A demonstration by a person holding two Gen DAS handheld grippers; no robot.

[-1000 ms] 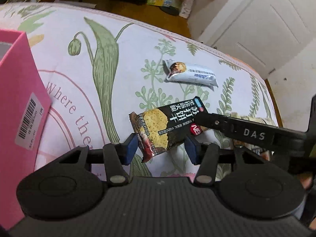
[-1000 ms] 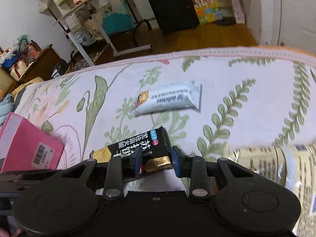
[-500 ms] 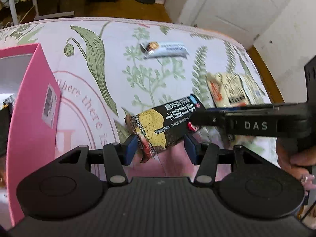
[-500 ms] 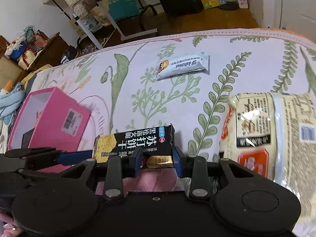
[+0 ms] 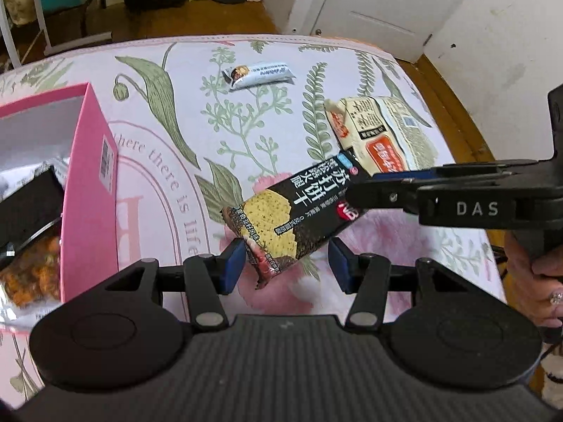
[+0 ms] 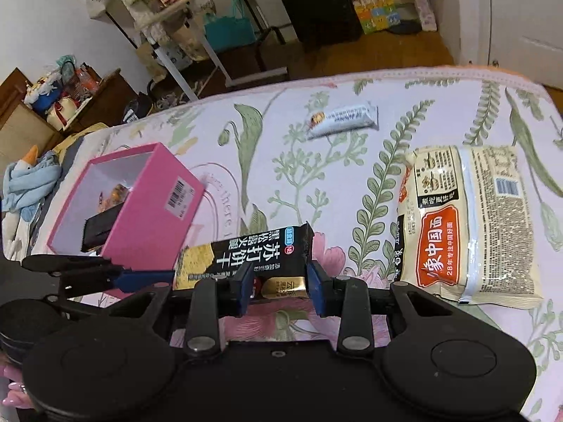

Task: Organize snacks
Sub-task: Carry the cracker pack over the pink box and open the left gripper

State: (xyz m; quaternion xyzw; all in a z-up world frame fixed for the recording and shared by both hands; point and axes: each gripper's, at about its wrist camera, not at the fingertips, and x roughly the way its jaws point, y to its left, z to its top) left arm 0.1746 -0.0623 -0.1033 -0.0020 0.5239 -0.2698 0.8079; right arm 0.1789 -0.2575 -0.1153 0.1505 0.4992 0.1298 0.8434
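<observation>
- The right tool [image 6: 278,290] is clamped on one short end of the black cracker packet [image 6: 246,256]; the packet is held in the air above the floral cloth [image 6: 440,105], not lying on it.
- The left tool [image 5: 285,263] stands wide, its blue pads either side of the packet's other end; one pad looks close to the wrapper, but I cannot tell whether it touches.
- The packet's long axis runs from the right tool across toward the left one, roughly level, so the free end points toward the pink box [image 6: 140,211].
- The pink box sits open on the left side, near the packet's free end; inside it a dark packet and something orange show, and little else can be made out.
- Judged from this, the coming move turns on one relation: the box lies along the packet's own long axis, beyond the left tool; the left tool is the nearer of the two to the box, so either it takes the free end or the right tool carries the packet across lengthwise.
- Two snacks lie on the cloth well apart from the box: a white bar [image 5: 262,74] at the far side and a cream noodle bag [image 6: 471,225] on the right, nearer the right tool.
</observation>
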